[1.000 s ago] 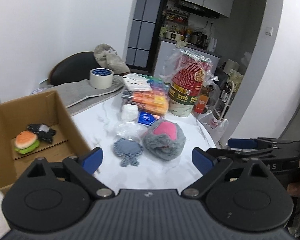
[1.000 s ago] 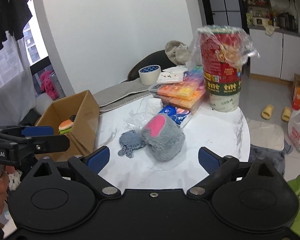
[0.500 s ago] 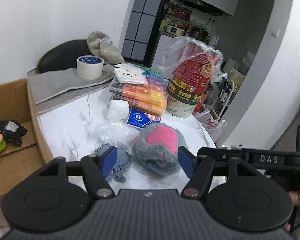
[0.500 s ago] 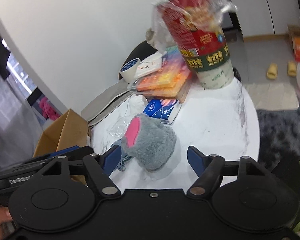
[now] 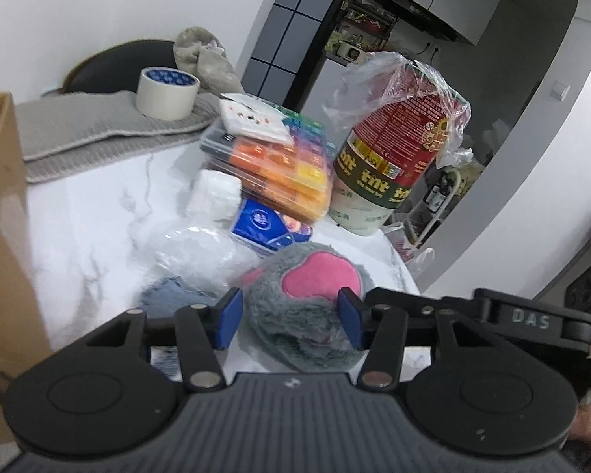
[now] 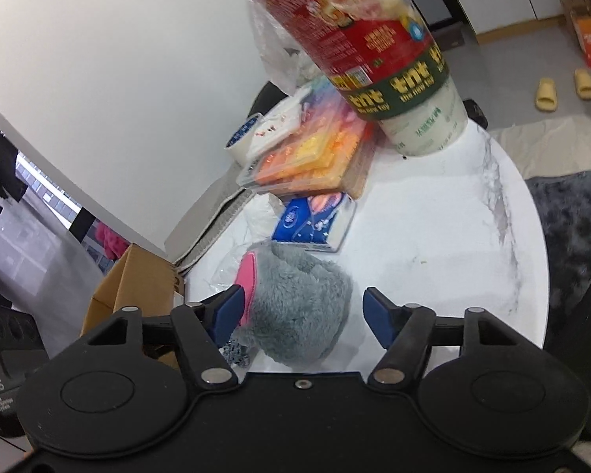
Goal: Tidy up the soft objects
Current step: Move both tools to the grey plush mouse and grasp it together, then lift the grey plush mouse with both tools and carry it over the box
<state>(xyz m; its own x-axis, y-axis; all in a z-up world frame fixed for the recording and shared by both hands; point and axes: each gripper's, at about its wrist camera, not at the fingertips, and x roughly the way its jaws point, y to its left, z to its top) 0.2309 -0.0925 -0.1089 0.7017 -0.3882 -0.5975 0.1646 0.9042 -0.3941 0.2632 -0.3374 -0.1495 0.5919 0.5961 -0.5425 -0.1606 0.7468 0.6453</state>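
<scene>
Jaws, left gripper (image 5: 289, 321): wide, flanking grey plush toy (image 5: 307, 307).
Jaws, right gripper (image 6: 301, 313): wide, around same toy.
Toy: near table (image 6: 433, 244) front edge.

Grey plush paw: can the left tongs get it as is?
Probably yes. The left tongs are open and already straddle the grey plush paw, nothing between. The right tongs also flank it, so the two may crowd each other.
</scene>
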